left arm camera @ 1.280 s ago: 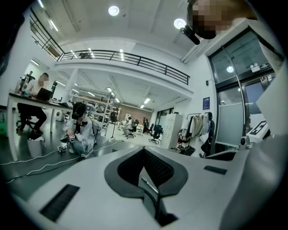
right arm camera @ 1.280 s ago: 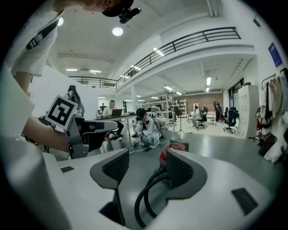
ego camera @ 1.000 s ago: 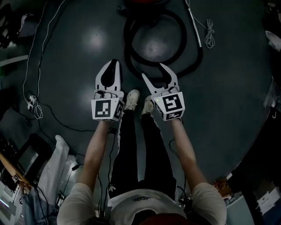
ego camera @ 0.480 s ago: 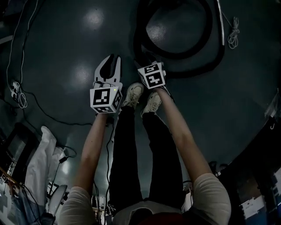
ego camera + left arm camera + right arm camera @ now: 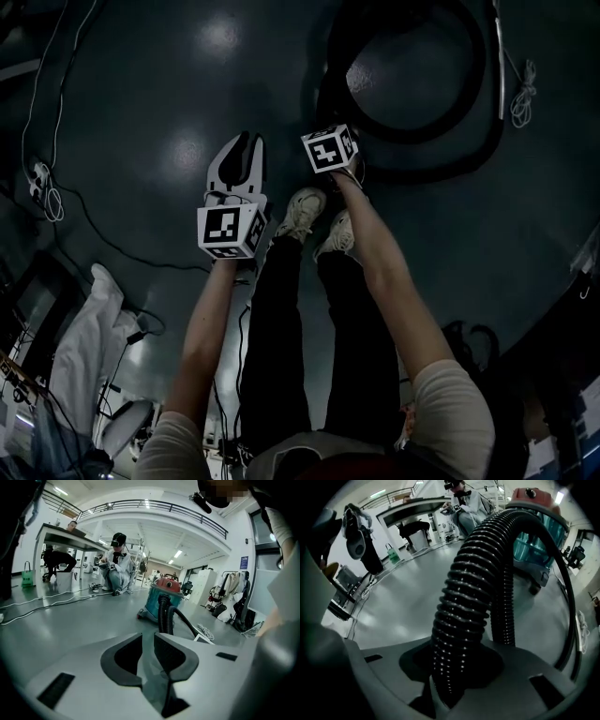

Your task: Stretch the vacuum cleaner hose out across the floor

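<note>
**Right gripper (image 5: 464, 667) closing around vacuum cleaner hose (image 5: 464, 597)**
Its jaws are drawing in on the black ribbed hose between them, which is lying looped on the grey floor (image 5: 141, 94); the left gripper (image 5: 242, 150) is hovering alongside, jaws slightly parted, empty.

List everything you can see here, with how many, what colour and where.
hose: one, black, coiled on the floor ahead
vacuum: one, teal with a red top, on the floor at the hose's far end
cables: several, white and dark, floor at left
cord: one, white, bundled, floor at right
table: one, dark top, back left
people: a few, by the table
shoes: two, white, on the floor between the arms
left tool: one, white, jaws slightly apart, nothing between them
right tool: one, white, jaws closing on the hose between them
</note>
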Tool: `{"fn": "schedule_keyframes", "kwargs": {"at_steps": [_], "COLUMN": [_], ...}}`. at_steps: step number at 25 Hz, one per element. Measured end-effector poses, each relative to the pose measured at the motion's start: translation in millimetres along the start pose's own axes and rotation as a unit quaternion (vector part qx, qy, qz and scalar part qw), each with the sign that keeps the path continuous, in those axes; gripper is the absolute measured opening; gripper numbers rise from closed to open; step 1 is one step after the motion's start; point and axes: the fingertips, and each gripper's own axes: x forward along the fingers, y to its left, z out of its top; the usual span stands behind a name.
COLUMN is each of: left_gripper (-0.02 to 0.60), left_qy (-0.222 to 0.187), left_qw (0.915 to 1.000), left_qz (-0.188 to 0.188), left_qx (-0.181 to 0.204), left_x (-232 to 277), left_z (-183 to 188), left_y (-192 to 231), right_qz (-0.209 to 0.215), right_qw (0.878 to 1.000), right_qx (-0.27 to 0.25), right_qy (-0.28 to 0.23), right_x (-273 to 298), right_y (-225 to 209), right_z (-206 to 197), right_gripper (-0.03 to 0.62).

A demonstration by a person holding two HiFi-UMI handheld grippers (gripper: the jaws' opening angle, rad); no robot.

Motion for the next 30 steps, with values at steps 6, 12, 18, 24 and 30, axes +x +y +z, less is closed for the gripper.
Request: {"fn": "schedule_keyframes", "kwargs": {"at_steps": [6, 12, 18, 24, 30], "left_gripper": [0.063, 0.063, 0.063, 0.063, 0.063], "left_qy": [0.002, -0.010, -0.023, -0.021, 0.056], "left_qw": [1.0000, 0.9986, 0.9953, 0.9906, 0.9746], "left_qz": [-0.006, -0.051, -0.092, -0.135, -0.203], "left_qx": [-0.002, 0.011, 0.020, 0.011, -0.076], "left_x": [-20, -41, -72, -141, -202], "left_z": [44, 115, 184, 224, 202], "left_y": [-19, -102, -191, -274, -361], "right_qz": [0.053, 0.115, 0.141, 0.100, 0.090], "right_qw": [0.995, 0.970, 0.917, 0.884, 0.873], "right_qx": [-0.011, 0.041, 0.133, 0.182, 0.193], "right_qy": [-0.081, -0.212, -0.349, -0.420, -0.439], "right_x": [-102, -277, -467, -609, -681], "right_y": [17, 7, -31, -72, -71], "right_z": [36, 87, 125, 104, 81], "right_gripper": [0.149, 0.149, 0.149, 0.149, 0.149]}}
